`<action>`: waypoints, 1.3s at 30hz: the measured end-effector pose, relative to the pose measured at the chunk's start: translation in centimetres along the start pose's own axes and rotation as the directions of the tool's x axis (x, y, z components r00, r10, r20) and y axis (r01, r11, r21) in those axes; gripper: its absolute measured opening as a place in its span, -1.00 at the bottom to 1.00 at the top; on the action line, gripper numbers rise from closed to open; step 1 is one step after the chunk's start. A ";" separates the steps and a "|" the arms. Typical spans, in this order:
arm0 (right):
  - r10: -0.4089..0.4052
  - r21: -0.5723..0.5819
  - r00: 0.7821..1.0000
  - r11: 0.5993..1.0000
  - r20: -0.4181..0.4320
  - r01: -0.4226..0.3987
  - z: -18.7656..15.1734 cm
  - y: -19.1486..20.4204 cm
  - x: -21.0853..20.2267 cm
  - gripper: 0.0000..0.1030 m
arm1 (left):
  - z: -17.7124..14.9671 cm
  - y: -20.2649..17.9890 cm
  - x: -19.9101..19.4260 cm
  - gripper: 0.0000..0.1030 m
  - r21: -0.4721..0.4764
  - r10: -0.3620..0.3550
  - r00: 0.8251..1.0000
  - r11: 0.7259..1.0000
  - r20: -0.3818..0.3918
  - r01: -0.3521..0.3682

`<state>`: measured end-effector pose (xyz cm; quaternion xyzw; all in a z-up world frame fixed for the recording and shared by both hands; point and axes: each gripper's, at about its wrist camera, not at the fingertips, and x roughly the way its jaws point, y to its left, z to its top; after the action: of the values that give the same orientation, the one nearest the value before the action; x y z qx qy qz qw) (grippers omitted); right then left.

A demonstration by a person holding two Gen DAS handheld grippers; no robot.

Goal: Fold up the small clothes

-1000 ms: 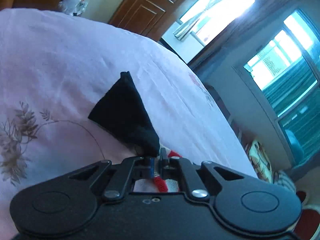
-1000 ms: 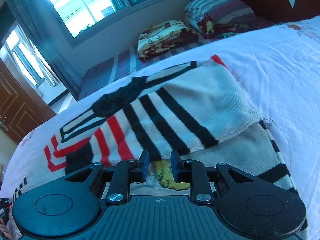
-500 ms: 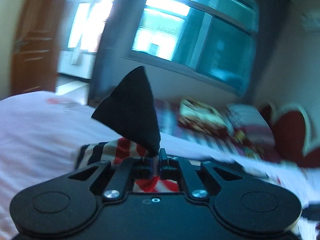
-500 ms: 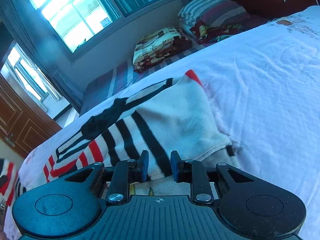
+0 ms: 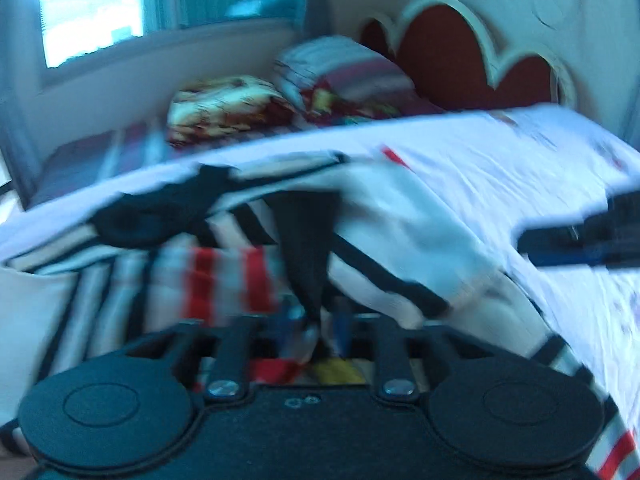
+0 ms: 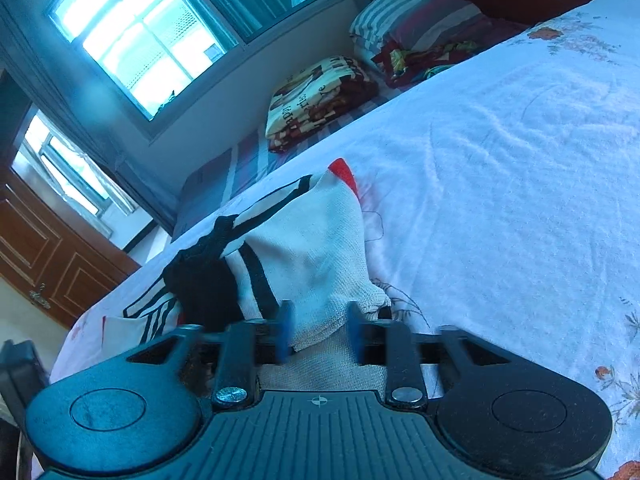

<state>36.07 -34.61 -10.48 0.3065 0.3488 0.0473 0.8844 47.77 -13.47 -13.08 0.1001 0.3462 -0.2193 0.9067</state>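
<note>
White knit sweater with black and red stripes [image 6: 312, 248] lies bunched on the white floral bed sheet [image 6: 500, 152], mid-bed, its black collar [image 6: 200, 276] on the left side of the heap. In the left wrist view the same garment [image 5: 400, 216] fills the middle, red stripes near left.

Left tongs [image 5: 316, 320]: pointing down onto the sweater, jaws have just been opening. A black triangular flap of the fabric [image 5: 308, 240] stands up between them; a gap shows on both sides of it, so pads look off the cloth. View is heavily motion-blurred, so contact is hard to confirm.

Right tongs [image 6: 320, 328]: pointing down at the near edge of the sweater, jaws have just been opening and stand wide. White knit sits between the blue pads [image 6: 285, 332], but they don't press it. Pads themselves are smeared.

Right tongs also show in the left view as a dark blurred bar [image 5: 580, 236] at the right edge, cut off by the frame, over the sheet.

Far side: folded patterned blanket [image 6: 320, 100] and striped pillow [image 6: 412, 16] on a striped bedside mattress, red headboard [image 5: 460, 48] far right, window [image 6: 136, 36] and brown wooden door [image 6: 48, 248] to the left.
</note>
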 end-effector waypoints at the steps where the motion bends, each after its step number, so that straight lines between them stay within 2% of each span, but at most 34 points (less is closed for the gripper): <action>1: 0.008 -0.007 1.000 1.000 0.023 -0.008 0.0 0.1 -0.2 0.65 | -0.5 -0.6 -0.7 -0.15 0.035 0.013 0.999 0.999 0.030 -0.014; 3: 0.058 -0.028 0.998 0.998 0.027 -0.057 0.0 0.5 -0.2 0.64 | -1.5 -0.5 -3.0 -0.09 0.090 0.039 0.995 0.995 0.092 -0.048; 5: 0.084 -0.028 0.996 0.996 0.015 -0.084 0.2 1.0 0.5 0.61 | -3.0 0.8 -5.5 -0.08 0.069 0.076 0.989 0.994 0.129 -0.085; 7: 0.113 -0.025 0.993 0.993 -0.010 -0.114 0.2 1.5 1.7 0.31 | -4.5 2.4 -7.1 -0.10 -0.002 0.147 0.978 0.989 0.145 -0.148; 9: 0.114 -0.016 0.992 0.993 -0.050 -0.115 0.0 2.0 3.2 0.12 | -5.6 5.7 -8.5 -0.13 -0.083 0.242 0.961 0.969 0.134 -0.232; 11: 0.094 0.000 0.991 0.996 -0.094 -0.095 -0.3 2.3 5.0 0.07 | -6.5 9.2 -9.8 -0.16 -0.162 0.321 0.942 0.939 0.101 -0.303; 13: 0.078 0.017 0.991 0.997 -0.107 -0.077 -0.5 2.5 6.3 0.07 | -7.3 12.3 -10.6 -0.16 -0.237 0.360 0.930 0.912 0.068 -0.336; 15: 0.081 0.026 0.990 0.997 -0.113 -0.078 -0.6 2.8 7.1 0.07 | -7.9 14.2 -11.2 -0.16 -0.271 0.392 0.919 0.890 0.042 -0.367; 17: 0.074 0.020 0.990 0.997 -0.124 -0.072 -0.6 3.3 7.8 0.07 | -8.0 15.8 -11.3 -0.16 -0.308 0.394 0.919 0.877 0.025 -0.368; 18: 0.065 -0.004 0.990 0.998 -0.129 -0.066 -0.6 3.7 8.1 0.01 | -8.0 16.4 -11.3 -0.16 -0.324 0.399 0.917 0.870 0.017 -0.372; 19: 0.047 -0.034 0.990 0.998 -0.130 -0.052 -0.6 4.2 8.3 -0.43 | -7.9 16.9 -11.0 -0.16 -0.342 0.394 0.919 0.865 0.012 -0.367; 20: 0.025 -0.066 0.991 0.997 -0.133 -0.034 -0.6 4.6 8.6 -0.72 | -7.9 17.4 -10.5 -0.15 -0.357 0.384 0.924 0.863 0.000 -0.358; 21: 0.012 -0.097 0.990 0.995 -0.142 -0.026 -0.5 5.0 8.9 -0.88 | -8.2 18.0 -10.2 -0.13 -0.366 0.378 0.926 0.859 -0.018 -0.357; 23: 0.006 -0.166 0.992 0.986 -0.126 -0.027 -0.3 6.1 8.7 -0.88 | -8.8 18.6 -10.4 -0.14 -0.370 0.372 0.928 0.858 -0.034 -0.357; 26: 0.057 -0.319 0.998 0.946 -0.016 -0.059 0.3 8.4 6.1 -0.88 | -8.5 18.6 -10.3 -0.14 -0.337 0.380 0.925 0.868 -0.025 -0.366; 29: 0.164 -0.431 0.981 0.896 0.106 -0.103 -0.1 9.9 2.9 -0.87 | -8.5 18.5 -9.1 -0.13 -0.297 0.388 0.921 0.875 -0.043 -0.383; 30: 0.149 -0.447 0.982 0.891 0.114 -0.083 -0.7 9.9 3.1 -0.87 | -8.5 18.5 -8.9 -0.12 -0.290 0.392 0.919 0.875 -0.043 -0.387; 31: 0.094 -0.454 0.991 0.890 0.095 -0.041 -1.2 9.5 4.0 -0.87 | -8.6 18.6 -8.8 -0.10 -0.285 0.395 0.918 0.875 -0.043 -0.390; 32: -0.004 -0.448 1.000 0.894 0.031 0.017 -1.9 8.7 6.1 -0.87 | -8.6 18.7 -8.6 -0.10 -0.285 0.391 0.920 0.878 -0.042 -0.386; 33: -0.077 -0.420 0.995 0.906 -0.056 0.046 -2.5 7.6 8.2 -0.87 | -8.6 18.8 -8.6 -0.10 -0.287 0.385 0.922 0.880 -0.042 -0.380; 34: -0.090 -0.375 0.988 0.926 -0.122 0.037 -2.8 6.5 9.5 -0.85 | -8.6 18.8 -8.7 -0.10 -0.284 0.382 0.923 0.882 -0.041 -0.377; 35: -0.059 -0.345 0.995 0.938 -0.085 0.026 -2.8 6.0 8.9 -0.74 | -8.5 18.9 -9.0 -0.11 -0.280 0.377 0.925 0.885 -0.037 -0.372; 37: -0.066 -0.294 0.998 0.954 -0.020 0.057 -2.2 5.7 7.7 -0.08 | -8.1 19.2 -10.0 -0.11 -0.291 0.366 0.930 0.892 0.015 -0.347; 39: -0.026 -0.237 0.999 0.971 0.032 0.033 -1.4 5.2 6.8 -0.06 | -7.5 20.0 -10.3 0.00 -0.312 0.342 0.937 0.899 0.064 -0.307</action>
<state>40.91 -27.71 -12.32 0.1939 0.3324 0.0713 0.9202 45.89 10.03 -11.09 0.0059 0.2998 -0.0157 0.9538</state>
